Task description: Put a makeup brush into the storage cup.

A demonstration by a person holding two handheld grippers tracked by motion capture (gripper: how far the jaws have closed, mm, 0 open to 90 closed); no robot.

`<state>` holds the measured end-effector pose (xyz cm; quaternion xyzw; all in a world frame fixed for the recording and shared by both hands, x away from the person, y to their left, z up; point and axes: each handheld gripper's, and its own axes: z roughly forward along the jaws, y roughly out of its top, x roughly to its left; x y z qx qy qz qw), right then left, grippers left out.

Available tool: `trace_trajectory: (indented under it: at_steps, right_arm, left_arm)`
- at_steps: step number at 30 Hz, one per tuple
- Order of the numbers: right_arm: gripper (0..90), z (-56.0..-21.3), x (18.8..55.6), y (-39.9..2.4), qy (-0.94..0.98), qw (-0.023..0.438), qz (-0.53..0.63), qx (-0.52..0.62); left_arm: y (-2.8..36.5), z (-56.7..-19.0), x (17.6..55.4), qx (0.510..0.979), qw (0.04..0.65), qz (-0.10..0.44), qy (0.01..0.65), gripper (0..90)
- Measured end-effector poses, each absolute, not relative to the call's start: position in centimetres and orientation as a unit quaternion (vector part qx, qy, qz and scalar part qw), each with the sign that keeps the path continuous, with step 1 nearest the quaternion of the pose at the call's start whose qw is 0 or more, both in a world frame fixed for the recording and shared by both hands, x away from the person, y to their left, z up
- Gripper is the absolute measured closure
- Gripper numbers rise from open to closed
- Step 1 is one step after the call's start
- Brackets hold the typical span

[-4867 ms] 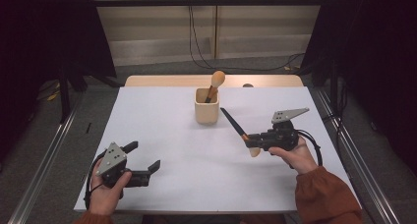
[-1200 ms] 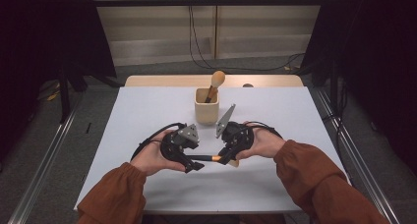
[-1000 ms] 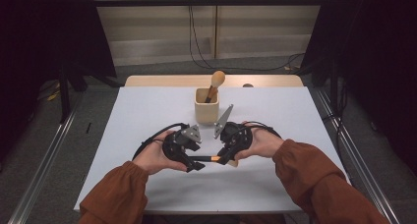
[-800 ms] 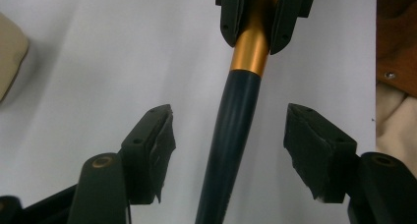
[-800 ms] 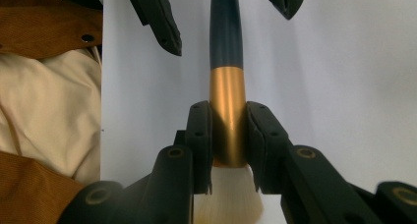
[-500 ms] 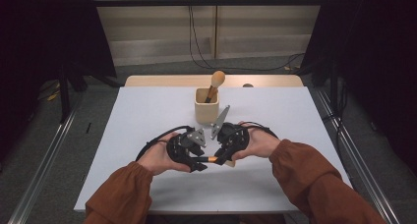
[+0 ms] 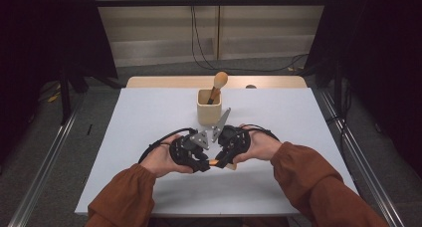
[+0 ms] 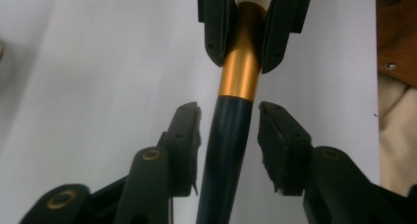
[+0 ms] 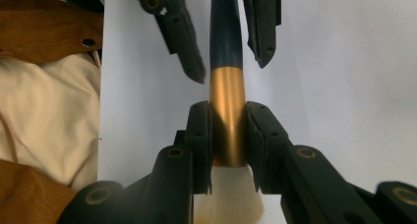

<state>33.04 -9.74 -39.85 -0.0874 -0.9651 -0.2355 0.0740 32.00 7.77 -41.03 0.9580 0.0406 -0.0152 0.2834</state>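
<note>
A brush with a dark blue handle, gold ferrule and white bristles is held level above the middle of the white table. My right gripper is shut on the ferrule. My left gripper faces it tip to tip, its jaws either side of the dark handle. They have just been closing, and a narrow gap still shows at the pads. In the high view the left gripper and right gripper meet near the front centre.
A beige cup stands just behind the hands, with a wooden-handled brush leaning in it. A wooden strip runs along the table's far edge. Cables trail from both grippers over the table.
The left gripper's jaws have narrowed around the brush handle over the last second. Both hands stayed where they were. Several seconds ago the hands were far apart.
</note>
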Motion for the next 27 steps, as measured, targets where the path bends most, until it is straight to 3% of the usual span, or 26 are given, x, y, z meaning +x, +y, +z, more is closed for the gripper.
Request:
trace_trajectory:
  at_steps: [27]
  right_arm:
    - [72.5,-40.1,33.2,-9.8,-0.963,0.076,-0.237,-0.105]
  left_arm:
    - [7.0,-42.4,31.9,0.957,0.286,-0.023,0.033,74.3]
